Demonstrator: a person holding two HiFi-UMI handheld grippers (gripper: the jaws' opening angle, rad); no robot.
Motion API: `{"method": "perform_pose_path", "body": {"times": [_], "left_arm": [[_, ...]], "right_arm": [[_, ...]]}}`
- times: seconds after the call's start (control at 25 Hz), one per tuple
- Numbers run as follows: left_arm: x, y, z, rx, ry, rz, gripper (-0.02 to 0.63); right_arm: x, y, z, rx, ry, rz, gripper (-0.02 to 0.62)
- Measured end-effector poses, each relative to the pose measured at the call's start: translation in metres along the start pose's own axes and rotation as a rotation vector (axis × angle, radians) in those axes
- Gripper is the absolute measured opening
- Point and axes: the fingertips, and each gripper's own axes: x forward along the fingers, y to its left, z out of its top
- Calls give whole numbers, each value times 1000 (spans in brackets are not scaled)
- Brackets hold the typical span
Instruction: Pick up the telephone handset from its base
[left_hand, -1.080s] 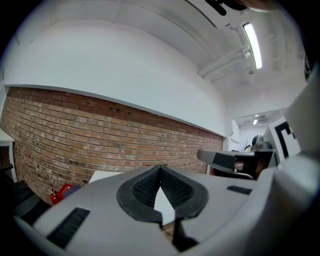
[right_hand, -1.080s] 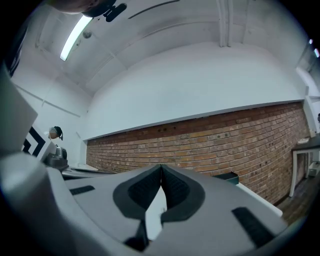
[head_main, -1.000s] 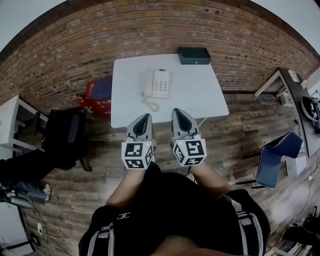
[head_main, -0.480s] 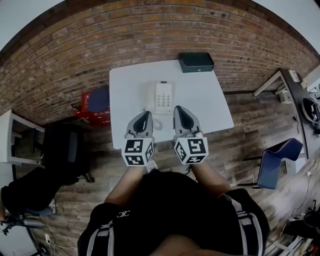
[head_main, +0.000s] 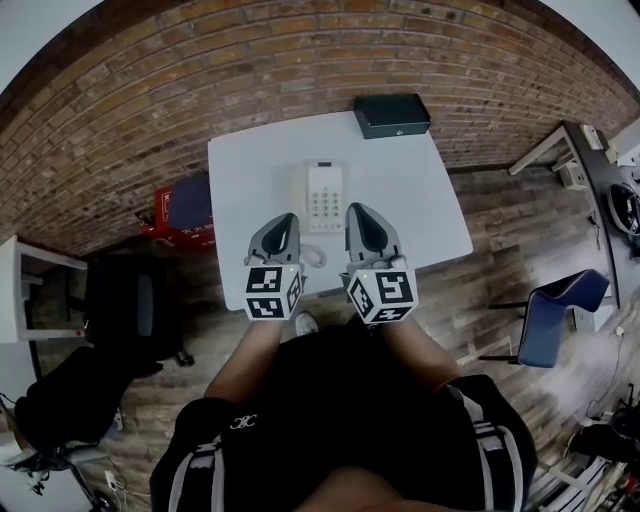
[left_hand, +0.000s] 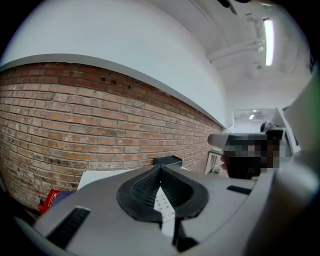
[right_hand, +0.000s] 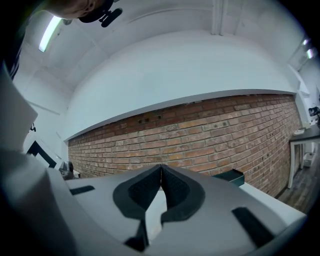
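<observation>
Since both pairs of jaws are pressed together on nothing, neither gripper has the handset (head_main: 301, 192) yet. It lies cradled along the left side of the white telephone base (head_main: 328, 195), on the table (head_main: 240, 170) just ahead of the left gripper (head_main: 285, 217) and right gripper (head_main: 358, 208). It looks like light, rigid, smooth plastic, so I'd grip across its narrow middle, minding the coiled cord (head_main: 313, 257) — it may tug.

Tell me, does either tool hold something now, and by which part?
Nothing is held. The left tool and the right tool are both shut and empty; the handset lies on its base on the table.
</observation>
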Motion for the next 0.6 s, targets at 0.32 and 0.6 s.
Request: {"method": "perform_pose_path", "body": {"times": [0.32,0.6], "left_arm": [[39,5,-13,-3,68,70,2],[70,18,-32,-3,125,117,2]], "right_arm": [[13,-27,6,-17,21,47,-2],[12,-53,6,-16,29,42,-2]]}}
